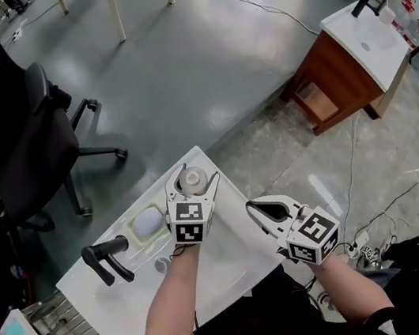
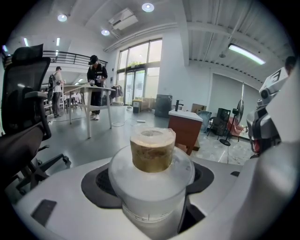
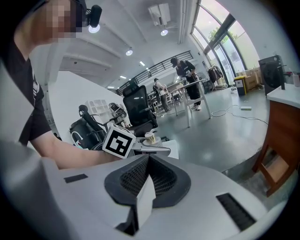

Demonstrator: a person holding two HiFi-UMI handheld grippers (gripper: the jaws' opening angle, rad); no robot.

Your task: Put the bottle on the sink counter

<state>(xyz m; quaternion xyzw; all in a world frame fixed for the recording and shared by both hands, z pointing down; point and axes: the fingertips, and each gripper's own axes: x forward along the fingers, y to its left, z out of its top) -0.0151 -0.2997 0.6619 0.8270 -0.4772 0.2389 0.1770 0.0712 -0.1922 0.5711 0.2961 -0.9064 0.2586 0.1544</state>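
A small clear bottle with a tan cork-like cap sits between the jaws of my left gripper, which is shut on it. It is at the far right corner of the white sink counter; whether its base touches the counter is hidden. The right gripper view also shows the bottle from the side. My right gripper is shut and holds nothing. It hovers just off the counter's right edge, a short way right of the bottle.
The counter has a black faucet and a basin with a pale bluish object. A wire rack stands at its left end. A black office chair is at the left, a second wooden sink cabinet at the far right, and cables lie on the floor.
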